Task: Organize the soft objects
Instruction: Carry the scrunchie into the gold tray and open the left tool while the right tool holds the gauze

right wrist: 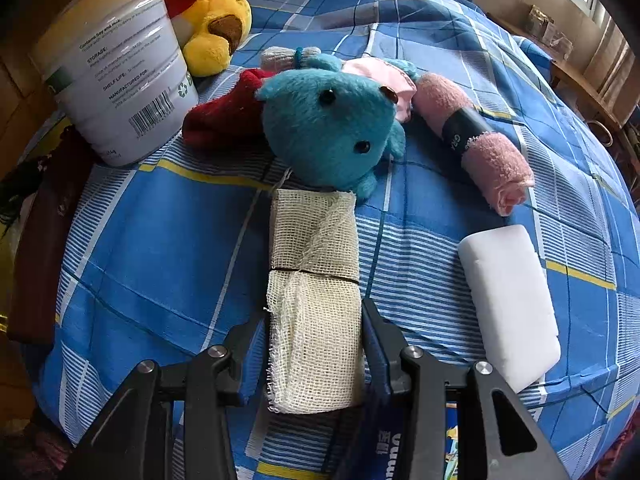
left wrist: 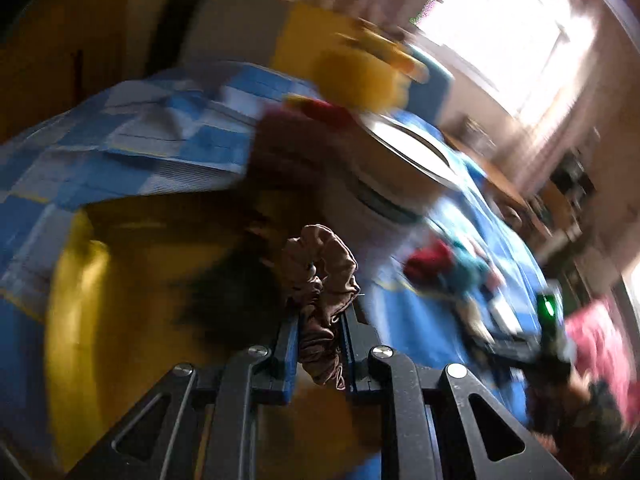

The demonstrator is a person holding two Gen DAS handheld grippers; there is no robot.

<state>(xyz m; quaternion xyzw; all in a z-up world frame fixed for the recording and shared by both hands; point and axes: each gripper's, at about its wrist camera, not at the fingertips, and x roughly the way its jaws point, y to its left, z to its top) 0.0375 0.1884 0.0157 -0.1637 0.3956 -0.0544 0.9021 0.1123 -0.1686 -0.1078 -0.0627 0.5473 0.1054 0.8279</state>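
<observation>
left tool (left wrist: 319, 322) is clenched on a crumpled brown fabric scrunchie (left wrist: 320, 276), pads pinching its lower folds with the rest bunched up above the tips. it hangs over the blue checked bedsheet (left wrist: 132, 136), short of the tall white metal tin (left wrist: 392, 168), which looks like the drop spot. to do this well: carry the scrunchie right over the tin's open rim, get the tips inside the rim line before letting go, and release fully so the fabric doesn't snag on a pad. the grip is only on a fold, so a slow steady carry is safer than a swing.

right tool (right wrist: 316, 354) is grasping a cream gauze bandage roll bound by a thin dark band (right wrist: 314, 280), both pads pressed against its near end while the roll lies on the bed. keep that one still until the tin is free, then lift straight up so it clears the teal plush toy (right wrist: 332, 124) touching its far end.

also on the bed: a pink rolled towel with a black band (right wrist: 476, 136), a white foam block (right wrist: 510, 304), a dark red cloth (right wrist: 224, 120) and a yellow bear plush (right wrist: 212, 20) behind the tin.

hard to read: left view is heavily motion-blurred, so the tin's inside and the gap to its rim can't be judged. a dark fuzzy thing left of the scrunchie is unidentifiable. the small grey bundle behind the teal toy is mostly hidden.
</observation>
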